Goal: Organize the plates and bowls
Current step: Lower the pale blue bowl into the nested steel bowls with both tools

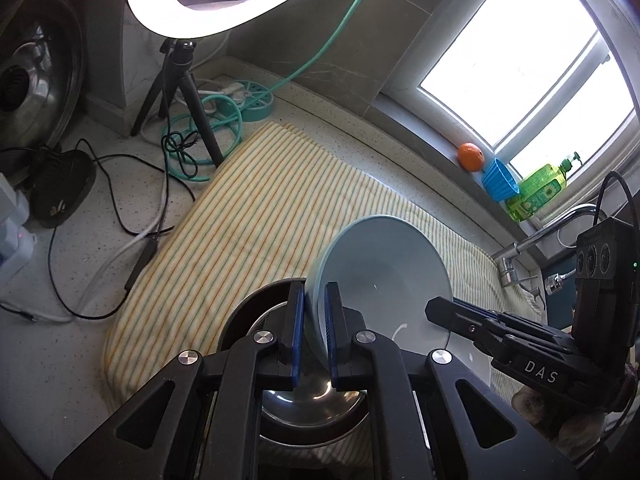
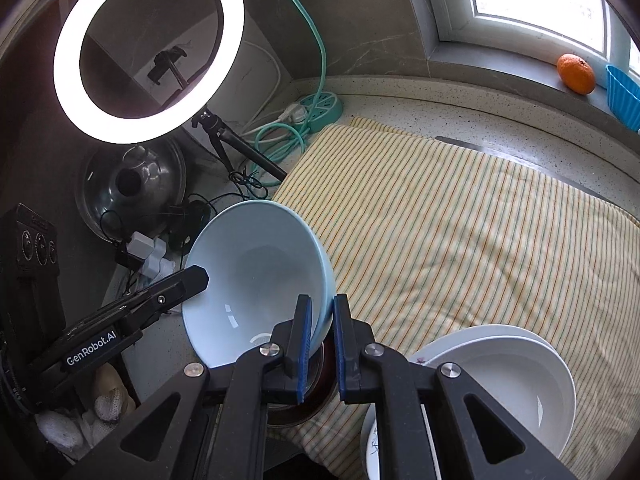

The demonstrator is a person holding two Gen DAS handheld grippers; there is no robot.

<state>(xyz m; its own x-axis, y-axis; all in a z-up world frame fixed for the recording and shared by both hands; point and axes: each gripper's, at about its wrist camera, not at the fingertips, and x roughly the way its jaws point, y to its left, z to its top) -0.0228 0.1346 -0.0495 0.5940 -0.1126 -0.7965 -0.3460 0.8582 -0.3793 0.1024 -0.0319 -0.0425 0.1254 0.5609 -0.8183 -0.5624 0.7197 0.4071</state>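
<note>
A light blue bowl hangs tilted above the striped cloth, held from both sides. My left gripper is shut on one edge of its rim, blue pads pressing either side of the wall. My right gripper is shut on the opposite edge; its black fingers show in the left wrist view, and the left gripper's fingers show in the right wrist view. Right under the bowl sits a steel bowl with a dark rim. A stack of white dishes rests on the cloth beside it.
The yellow striped cloth covers the counter. At the back stand a ring light on a tripod, a teal power strip and tangled cables. A metal lid leans on the left. An orange, a blue cup and a green bottle sit on the windowsill.
</note>
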